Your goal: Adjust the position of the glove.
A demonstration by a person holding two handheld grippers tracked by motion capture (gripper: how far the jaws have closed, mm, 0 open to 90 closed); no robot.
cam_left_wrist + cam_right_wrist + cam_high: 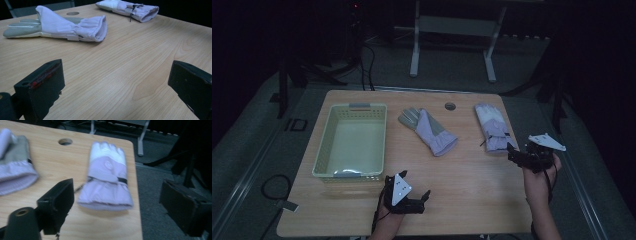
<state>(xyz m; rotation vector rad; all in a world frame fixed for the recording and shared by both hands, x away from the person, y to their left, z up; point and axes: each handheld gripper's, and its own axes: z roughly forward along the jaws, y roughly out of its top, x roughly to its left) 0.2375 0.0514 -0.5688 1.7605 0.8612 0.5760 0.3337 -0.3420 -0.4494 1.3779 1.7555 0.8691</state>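
Wooden table [472, 185], cream basket [323, 145] at left, two lilac gloves [432, 132], white-legged stand [414, 55] behind

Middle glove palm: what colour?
Grey palm on the middle glove, with a lilac cuff; clearest in the left gripper view.

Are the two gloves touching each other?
Apart. The high view shows bare tabletop between the middle glove and the right-hand glove; the left gripper view shows the same gap.

Lilac-and-grey gloves [428, 130], cream perforated basket [351, 140] (handles perhaps grey), pale woodgrain table [472, 195].
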